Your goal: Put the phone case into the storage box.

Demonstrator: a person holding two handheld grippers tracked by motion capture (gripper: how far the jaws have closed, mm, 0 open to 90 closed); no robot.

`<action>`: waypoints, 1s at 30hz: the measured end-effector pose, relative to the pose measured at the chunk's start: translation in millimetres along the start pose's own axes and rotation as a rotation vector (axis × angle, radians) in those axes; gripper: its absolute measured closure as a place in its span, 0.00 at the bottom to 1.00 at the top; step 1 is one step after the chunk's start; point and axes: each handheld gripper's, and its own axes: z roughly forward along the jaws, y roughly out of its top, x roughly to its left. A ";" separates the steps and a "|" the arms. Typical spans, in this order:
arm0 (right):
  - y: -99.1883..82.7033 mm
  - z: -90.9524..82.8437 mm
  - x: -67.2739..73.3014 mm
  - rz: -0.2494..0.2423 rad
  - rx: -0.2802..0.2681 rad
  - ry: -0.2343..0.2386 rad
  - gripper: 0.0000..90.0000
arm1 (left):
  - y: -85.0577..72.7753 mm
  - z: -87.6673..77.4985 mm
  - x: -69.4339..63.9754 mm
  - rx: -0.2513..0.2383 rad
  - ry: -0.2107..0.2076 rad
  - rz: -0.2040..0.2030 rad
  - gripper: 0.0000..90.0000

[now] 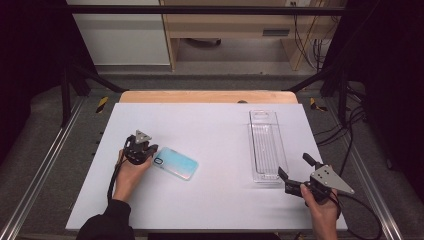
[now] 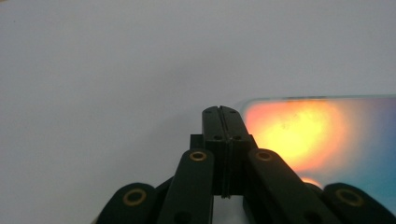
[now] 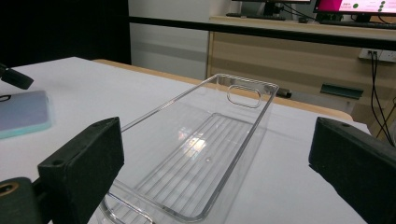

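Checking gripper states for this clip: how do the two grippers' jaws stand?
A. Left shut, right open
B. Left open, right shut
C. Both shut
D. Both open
A: the left gripper has its jaws pressed together with nothing between them beside the phone, while the right gripper stands wide open before the clear tray.

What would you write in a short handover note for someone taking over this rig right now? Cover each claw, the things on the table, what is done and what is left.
Left claw: shut, empty, tips at the phone case's near corner.
Right claw: open, empty, facing the near end of the clear tray.
The case lies flat on the white table, apart from the tray.
Done: nothing moved into the tray yet.
Left: probably get the case into the tray.
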 end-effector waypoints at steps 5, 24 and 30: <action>0.2 -0.6 -0.3 0.004 0.000 0.002 0.04 | -0.2 3.9 -3.5 0.019 -0.015 0.017 1.00; 0.3 -2.8 -0.6 0.005 -0.003 0.007 0.04 | 3.8 7.3 -53.9 0.039 -0.123 0.111 1.00; 0.5 -2.1 -0.1 0.004 0.000 0.012 0.04 | 2.9 6.0 -57.7 0.037 -0.114 0.117 1.00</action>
